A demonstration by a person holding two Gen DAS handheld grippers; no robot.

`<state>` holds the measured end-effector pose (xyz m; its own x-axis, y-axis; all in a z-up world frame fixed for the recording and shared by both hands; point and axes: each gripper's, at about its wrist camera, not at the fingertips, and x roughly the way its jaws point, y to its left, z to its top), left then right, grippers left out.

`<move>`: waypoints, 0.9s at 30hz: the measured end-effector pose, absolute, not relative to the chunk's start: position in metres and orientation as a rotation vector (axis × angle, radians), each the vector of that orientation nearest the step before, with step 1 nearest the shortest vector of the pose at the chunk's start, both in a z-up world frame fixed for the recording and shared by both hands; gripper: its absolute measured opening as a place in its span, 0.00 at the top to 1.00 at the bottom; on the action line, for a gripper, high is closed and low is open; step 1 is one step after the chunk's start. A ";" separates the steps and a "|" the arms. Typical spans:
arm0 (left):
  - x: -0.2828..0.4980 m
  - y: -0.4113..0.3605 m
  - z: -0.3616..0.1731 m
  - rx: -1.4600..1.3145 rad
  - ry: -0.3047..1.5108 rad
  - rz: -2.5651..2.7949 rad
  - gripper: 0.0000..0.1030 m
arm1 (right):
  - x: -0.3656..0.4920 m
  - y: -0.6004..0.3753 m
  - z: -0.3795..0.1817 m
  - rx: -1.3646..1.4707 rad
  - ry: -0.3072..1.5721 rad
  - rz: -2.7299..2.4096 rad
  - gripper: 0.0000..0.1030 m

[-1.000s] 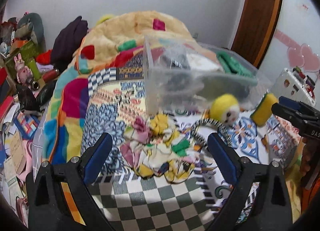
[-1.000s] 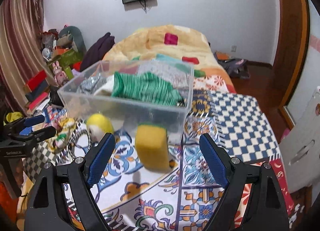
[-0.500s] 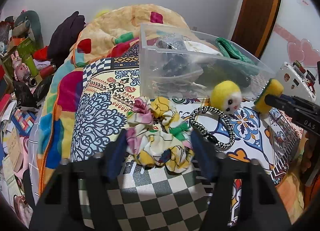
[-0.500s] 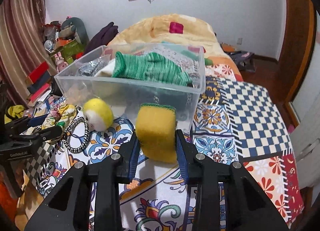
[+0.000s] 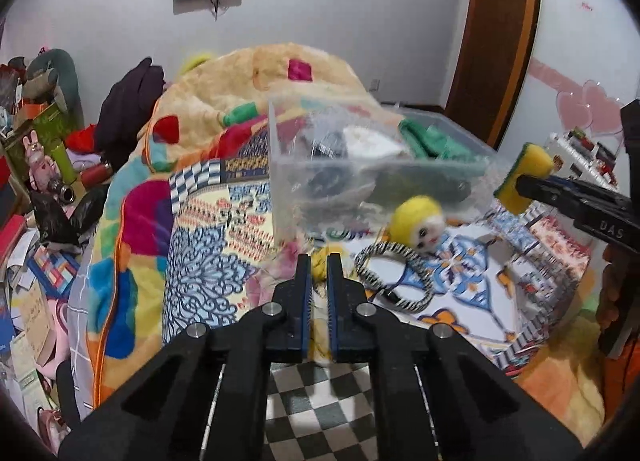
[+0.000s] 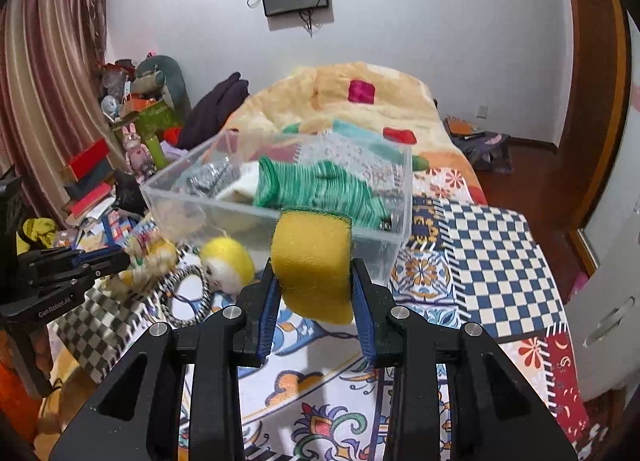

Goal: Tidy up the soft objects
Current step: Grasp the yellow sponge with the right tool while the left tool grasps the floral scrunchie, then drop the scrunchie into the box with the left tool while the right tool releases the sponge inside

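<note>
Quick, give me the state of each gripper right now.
Left gripper: shut on the floral scrunchie, jaws having just been closing.
Right gripper: shut on the yellow sponge.

the left tool [image 5: 319, 265] sits at the lower middle of its own view, angled downward, and its jaws have just been closing, now almost together on a bit of floral cloth. the right tool [image 6: 313, 273] fills the lower middle of its view, also angled down, its blue pads pressed against both sides of a yellow sponge [image 6: 312, 261].
</note>
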<state>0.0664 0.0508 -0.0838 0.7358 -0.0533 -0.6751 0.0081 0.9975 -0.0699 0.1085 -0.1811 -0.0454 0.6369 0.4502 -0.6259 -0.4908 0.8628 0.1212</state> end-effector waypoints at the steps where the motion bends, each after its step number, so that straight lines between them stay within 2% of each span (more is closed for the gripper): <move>1: 0.066 0.050 -0.079 -0.066 0.732 -0.037 0.94 | 0.109 -0.180 -0.042 -0.063 0.687 0.541 0.70; 7: 0.065 0.053 -0.069 -0.067 0.718 -0.031 0.93 | 0.109 -0.174 -0.030 -0.069 0.639 0.566 0.70; 9: 0.067 0.055 -0.073 -0.077 0.740 -0.026 0.87 | 0.109 -0.172 -0.030 -0.071 0.635 0.573 0.70; 13: 0.079 0.066 -0.092 -0.097 0.810 -0.012 0.83 | 0.109 -0.170 -0.034 -0.079 0.646 0.578 0.70; 15: 0.084 0.070 -0.101 -0.101 0.839 0.002 0.75 | 0.110 -0.170 -0.035 -0.075 0.652 0.580 0.70; 16: 0.088 0.072 -0.107 -0.104 0.859 0.007 0.74 | 0.110 -0.171 -0.035 -0.072 0.654 0.581 0.70; 25: 0.099 0.074 -0.122 -0.100 0.897 0.013 0.74 | 0.112 -0.171 -0.038 -0.063 0.670 0.590 0.70; 26: 0.099 0.074 -0.122 -0.095 0.895 0.015 0.79 | 0.112 -0.170 -0.038 -0.064 0.671 0.592 0.70; 27: 0.099 0.074 -0.123 -0.093 0.891 0.015 0.87 | 0.112 -0.169 -0.039 -0.066 0.673 0.594 0.70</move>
<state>0.0990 0.0737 -0.1227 0.6285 -0.0253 -0.7774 -0.0522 0.9958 -0.0746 0.1124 -0.1691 -0.0389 0.6239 0.4960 -0.6039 -0.5375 0.8333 0.1291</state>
